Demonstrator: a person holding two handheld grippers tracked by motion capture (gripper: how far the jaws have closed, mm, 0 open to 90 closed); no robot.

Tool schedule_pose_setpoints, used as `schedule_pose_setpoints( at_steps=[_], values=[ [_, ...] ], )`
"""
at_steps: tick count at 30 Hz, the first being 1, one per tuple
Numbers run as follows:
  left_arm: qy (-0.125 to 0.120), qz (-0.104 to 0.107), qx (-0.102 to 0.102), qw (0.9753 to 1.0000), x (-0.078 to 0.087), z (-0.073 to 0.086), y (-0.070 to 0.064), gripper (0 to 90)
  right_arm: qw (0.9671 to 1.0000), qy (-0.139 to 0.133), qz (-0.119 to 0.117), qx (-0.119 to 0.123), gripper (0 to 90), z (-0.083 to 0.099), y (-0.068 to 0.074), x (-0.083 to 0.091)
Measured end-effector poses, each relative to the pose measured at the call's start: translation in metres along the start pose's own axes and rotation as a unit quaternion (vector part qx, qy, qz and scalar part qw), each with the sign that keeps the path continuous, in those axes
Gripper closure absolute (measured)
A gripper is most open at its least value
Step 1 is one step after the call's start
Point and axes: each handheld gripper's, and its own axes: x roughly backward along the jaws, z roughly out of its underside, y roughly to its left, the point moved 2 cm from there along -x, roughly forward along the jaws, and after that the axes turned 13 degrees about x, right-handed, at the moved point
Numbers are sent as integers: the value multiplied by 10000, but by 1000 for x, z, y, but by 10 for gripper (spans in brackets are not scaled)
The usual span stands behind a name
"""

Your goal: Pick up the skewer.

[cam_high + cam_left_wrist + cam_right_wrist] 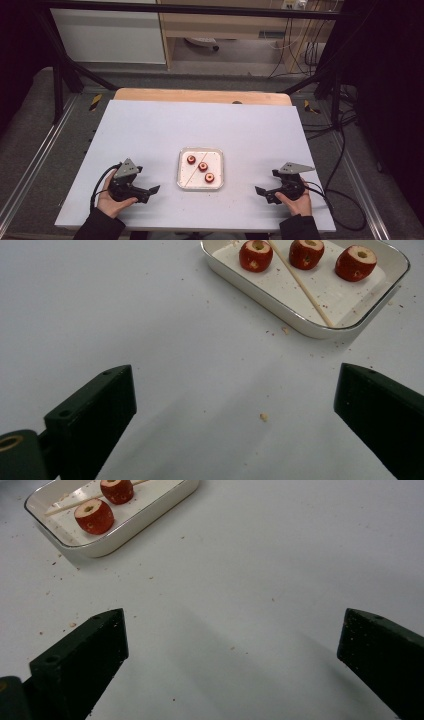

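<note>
Both claws rest wide apart and empty: left claw, right claw. The tray lies between them; its stick runs diagonally.

Glossy white tray — thin wooden stick — on matt table.

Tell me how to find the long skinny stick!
Look at the white table and find the small white tray in the middle, between the two hand-held grippers. Three red hollowed fruits sit in it. The wooden stick lies slanted across the tray beside them; it is the thin, pale, straight thing, not round or red.
</note>
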Motion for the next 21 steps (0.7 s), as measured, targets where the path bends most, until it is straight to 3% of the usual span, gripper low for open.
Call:
schedule_pose_setpoints(
  at_steps=[12, 21],
  values=[
    [-22, -15, -114, 9999, -4, -13, -14, 38, 10000, -31, 6, -9, 5, 0, 1, 1],
    [62, -62, -267, 9996, -17, -32, -35, 42, 10000, -3, 11, 10, 5, 0, 1, 1]
  ],
)
